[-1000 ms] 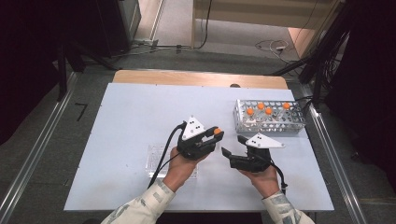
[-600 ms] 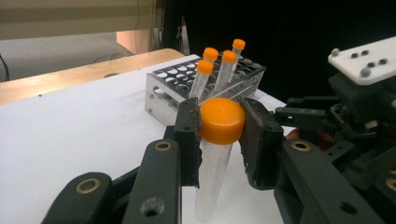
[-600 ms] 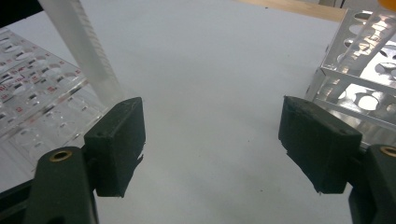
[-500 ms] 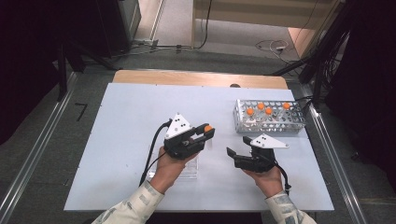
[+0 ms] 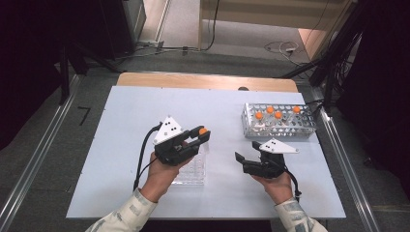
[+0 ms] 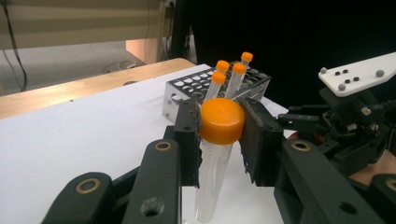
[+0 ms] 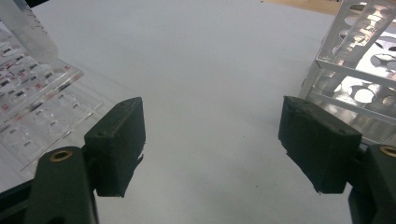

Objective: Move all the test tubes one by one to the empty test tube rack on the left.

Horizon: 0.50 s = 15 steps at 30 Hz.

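Compared with the frame one second earlier, we see the left gripper [image 5: 199,137] shifted leftward across the table [image 5: 121,116], away from the right gripper [image 5: 240,162], and now above the clear plastic rack [image 5: 193,171]; the right gripper keeps nearly the same place.

In the high view we cannot make out the tube body beneath the left gripper: only its orange cap [image 5: 203,131] is visible, and the hand covers part of the clear plastic rack. In the left gripper view the lower end of the test tube [image 6: 215,172] runs close to the bottom edge, and we cannot tell whether its tip touches anything. In the right gripper view the metal rack [image 7: 359,70] is cut off at the right edge and the clear plastic rack [image 7: 37,98] at the left.

The left gripper [image 6: 219,140] is clamped on the orange-capped test tube, its pads pressing the cap from both sides, the tube hanging slightly tilted below. The metal rack [image 6: 219,88], holding three capped tubes [image 6: 233,79], stands beyond it. The right gripper [image 7: 210,144] has its jaws wide apart with nothing between them, just above the bare table.
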Available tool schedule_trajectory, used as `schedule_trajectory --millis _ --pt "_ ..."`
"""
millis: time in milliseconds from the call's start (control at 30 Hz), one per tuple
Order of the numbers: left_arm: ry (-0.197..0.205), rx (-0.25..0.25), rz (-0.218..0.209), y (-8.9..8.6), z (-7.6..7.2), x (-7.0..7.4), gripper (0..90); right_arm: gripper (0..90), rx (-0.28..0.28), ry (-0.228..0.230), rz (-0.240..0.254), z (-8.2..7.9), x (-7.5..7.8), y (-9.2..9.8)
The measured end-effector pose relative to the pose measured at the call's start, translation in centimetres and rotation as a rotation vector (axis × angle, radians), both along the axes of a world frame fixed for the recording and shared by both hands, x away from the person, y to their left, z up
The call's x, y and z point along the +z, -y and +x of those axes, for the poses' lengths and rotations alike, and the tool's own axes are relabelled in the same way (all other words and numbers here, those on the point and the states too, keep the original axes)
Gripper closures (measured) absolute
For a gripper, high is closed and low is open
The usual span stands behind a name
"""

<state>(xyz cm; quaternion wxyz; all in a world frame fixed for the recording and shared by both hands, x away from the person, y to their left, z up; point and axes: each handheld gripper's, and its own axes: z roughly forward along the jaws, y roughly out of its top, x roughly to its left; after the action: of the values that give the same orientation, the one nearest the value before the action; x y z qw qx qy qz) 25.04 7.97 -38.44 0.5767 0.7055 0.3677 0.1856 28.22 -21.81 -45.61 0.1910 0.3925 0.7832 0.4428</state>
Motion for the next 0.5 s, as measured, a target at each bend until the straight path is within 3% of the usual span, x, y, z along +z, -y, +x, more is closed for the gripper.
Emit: schedule_trajectory --millis 500 --pt "-0.023 0.044 0.038 -2.7 -0.6 -1.2 69.3 21.9 -0.006 -0.009 -0.006 0.1 -0.2 0.0"
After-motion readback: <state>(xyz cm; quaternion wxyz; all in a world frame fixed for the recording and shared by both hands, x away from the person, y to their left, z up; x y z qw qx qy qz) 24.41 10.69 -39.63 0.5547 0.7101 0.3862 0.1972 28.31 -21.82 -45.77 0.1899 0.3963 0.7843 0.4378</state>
